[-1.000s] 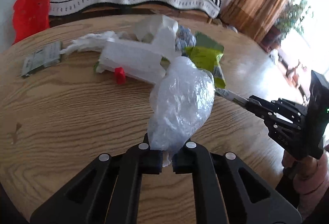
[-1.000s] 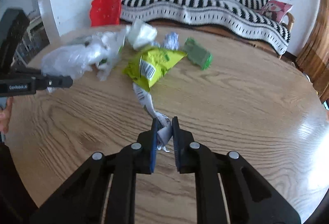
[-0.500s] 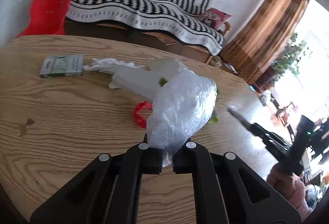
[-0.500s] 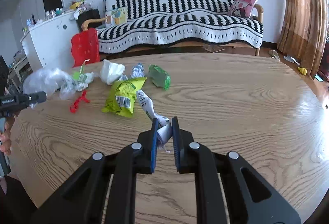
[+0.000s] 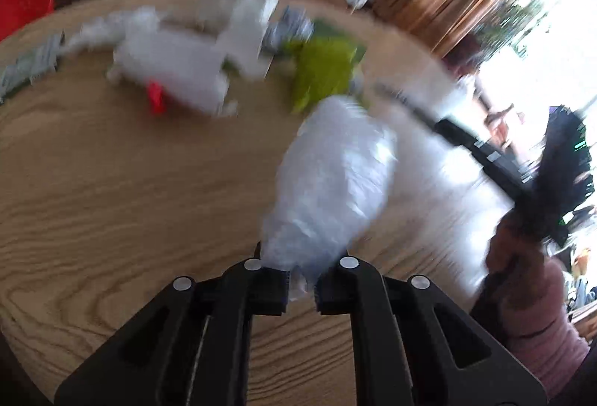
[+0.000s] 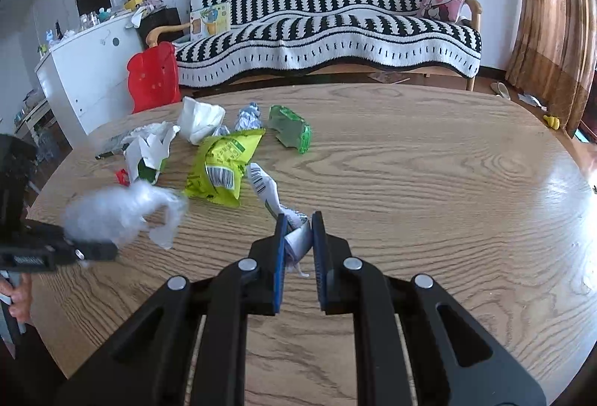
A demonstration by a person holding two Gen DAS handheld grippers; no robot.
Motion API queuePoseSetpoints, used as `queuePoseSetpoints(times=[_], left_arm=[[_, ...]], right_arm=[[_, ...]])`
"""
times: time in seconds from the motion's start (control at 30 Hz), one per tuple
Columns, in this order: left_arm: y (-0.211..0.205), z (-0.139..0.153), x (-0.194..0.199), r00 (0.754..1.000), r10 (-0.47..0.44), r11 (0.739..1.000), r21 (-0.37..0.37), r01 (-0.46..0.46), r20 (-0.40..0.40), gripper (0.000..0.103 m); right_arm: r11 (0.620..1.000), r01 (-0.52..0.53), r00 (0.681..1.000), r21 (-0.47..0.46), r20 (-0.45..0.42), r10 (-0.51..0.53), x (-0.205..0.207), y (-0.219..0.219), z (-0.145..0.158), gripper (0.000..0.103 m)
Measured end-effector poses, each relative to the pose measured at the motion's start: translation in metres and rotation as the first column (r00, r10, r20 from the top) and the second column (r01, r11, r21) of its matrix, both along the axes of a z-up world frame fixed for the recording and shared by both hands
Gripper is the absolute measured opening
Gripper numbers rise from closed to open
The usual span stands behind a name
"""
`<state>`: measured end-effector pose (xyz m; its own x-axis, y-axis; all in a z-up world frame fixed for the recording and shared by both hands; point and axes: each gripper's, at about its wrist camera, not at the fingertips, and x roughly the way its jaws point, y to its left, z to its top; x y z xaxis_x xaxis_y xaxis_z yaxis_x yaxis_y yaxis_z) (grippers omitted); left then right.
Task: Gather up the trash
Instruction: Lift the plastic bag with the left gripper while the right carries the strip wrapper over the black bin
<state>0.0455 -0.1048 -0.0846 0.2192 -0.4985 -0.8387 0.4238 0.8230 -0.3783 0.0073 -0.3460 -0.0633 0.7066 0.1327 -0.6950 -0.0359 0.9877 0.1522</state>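
Observation:
My left gripper [image 5: 300, 288] is shut on a crumpled clear plastic bag [image 5: 332, 178], held above the round wooden table [image 5: 112, 182]; it also shows blurred in the right wrist view [image 6: 119, 208]. My right gripper [image 6: 298, 249] is shut on a twisted white printed wrapper [image 6: 266, 187] that trails onto the table. A yellow-green snack bag [image 6: 224, 167], a green packet [image 6: 291, 128], crumpled white paper [image 6: 201, 118], a torn white wrapper [image 6: 149, 148] and a small red piece [image 6: 122, 177] lie in a heap at the table's far left.
A striped sofa [image 6: 335, 33] stands behind the table. A red chair [image 6: 153, 77] and a white cabinet [image 6: 89, 70] stand at the left. A brown curtain [image 6: 552, 14] hangs at the right. The table's right half [image 6: 447, 163] is bare wood.
The left gripper has swung with the plastic bag toward the right gripper, and its view is motion-blurred. The right gripper has stayed shut on the white wrapper and shifted little.

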Motion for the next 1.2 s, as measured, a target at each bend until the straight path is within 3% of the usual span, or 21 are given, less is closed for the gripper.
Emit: queuePoseSetpoints(times=[0.07, 0.1, 0.13, 0.2, 0.4, 0.53, 0.57, 0.73, 0.87, 0.97, 1.0, 1.03, 1.07, 1.1, 1.2], left_arm=[[-0.002, -0.004, -0.004, 1.0, -0.028, 1.0, 0.014, 0.028, 0.012, 0.039], [-0.003, -0.002, -0.007, 0.998, -0.045, 0.999, 0.019, 0.044, 0.034, 0.069], [-0.004, 0.001, -0.01, 0.997, -0.05, 0.998, 0.032, 0.048, 0.056, 0.091], [-0.007, 0.007, -0.016, 0.992, -0.062, 0.997, 0.051, 0.057, 0.108, 0.092], [-0.035, 0.015, -0.023, 0.974, -0.145, 0.988, 0.082, 0.133, 0.174, 0.092], [-0.049, 0.029, -0.025, 0.961, -0.23, 0.972, 0.086, 0.218, 0.156, 0.092], [-0.05, 0.032, -0.029, 0.957, -0.248, 0.968, 0.074, 0.239, 0.15, 0.092], [-0.063, 0.035, -0.043, 0.943, -0.287, 0.958, 0.071, 0.279, 0.166, 0.092], [-0.066, 0.038, -0.035, 0.963, -0.211, 0.977, 0.004, 0.213, 0.169, 0.092], [-0.072, 0.028, -0.026, 0.972, -0.176, 0.984, 0.046, 0.171, 0.157, 0.092], [-0.074, 0.023, -0.021, 0.974, -0.167, 0.985, 0.08, 0.156, 0.156, 0.091], [-0.075, 0.014, -0.018, 0.975, -0.163, 0.982, 0.117, 0.146, 0.152, 0.079], [-0.076, 0.003, -0.013, 0.977, -0.171, 0.977, 0.15, 0.152, 0.127, 0.058], [-0.075, -0.005, -0.01, 0.98, -0.172, 0.974, 0.164, 0.154, 0.103, 0.022], [-0.07, 0.002, -0.01, 0.98, -0.167, 0.977, 0.153, 0.149, 0.11, 0.008]], right_arm=[[1.0, -0.014, 1.0, -0.001, -0.021, 0.014, 0.002, 0.001, -0.004, 0.014], [1.0, -0.025, 0.999, 0.002, -0.04, 0.025, 0.003, 0.001, -0.007, 0.014], [0.999, -0.034, 0.998, 0.007, -0.06, 0.034, 0.005, 0.002, -0.011, 0.014], [0.998, -0.061, 0.99, 0.034, -0.127, 0.065, 0.01, 0.003, -0.023, 0.014], [0.996, -0.081, 0.983, 0.036, -0.165, 0.086, 0.014, 0.01, -0.03, 0.017], [0.992, -0.123, 0.978, -0.006, -0.171, 0.12, 0.014, 0.018, -0.032, 0.056], [0.991, -0.13, 0.978, -0.026, -0.17, 0.124, 0.013, 0.02, -0.032, 0.057], [0.979, -0.161, 0.977, -0.126, -0.159, 0.14, 0.013, 0.03, -0.035, 0.053], [0.975, -0.182, 0.975, -0.125, -0.153, 0.162, 0.015, 0.035, -0.035, 0.046], [0.975, -0.186, 0.975, -0.123, -0.149, 0.167, 0.016, 0.036, -0.035, 0.041], [0.975, -0.187, 0.975, -0.123, -0.147, 0.169, 0.015, 0.036, -0.035, 0.038], [0.974, -0.19, 0.974, -0.122, -0.146, 0.171, 0.015, 0.037, -0.034, 0.028], [0.974, -0.192, 0.974, -0.118, -0.146, 0.174, 0.015, 0.037, -0.034, 0.02], [0.974, -0.193, 0.973, -0.115, -0.148, 0.176, 0.015, 0.036, -0.034, 0.02], [0.975, -0.194, 0.973, -0.112, -0.152, 0.176, 0.014, 0.037, -0.033, 0.018]])
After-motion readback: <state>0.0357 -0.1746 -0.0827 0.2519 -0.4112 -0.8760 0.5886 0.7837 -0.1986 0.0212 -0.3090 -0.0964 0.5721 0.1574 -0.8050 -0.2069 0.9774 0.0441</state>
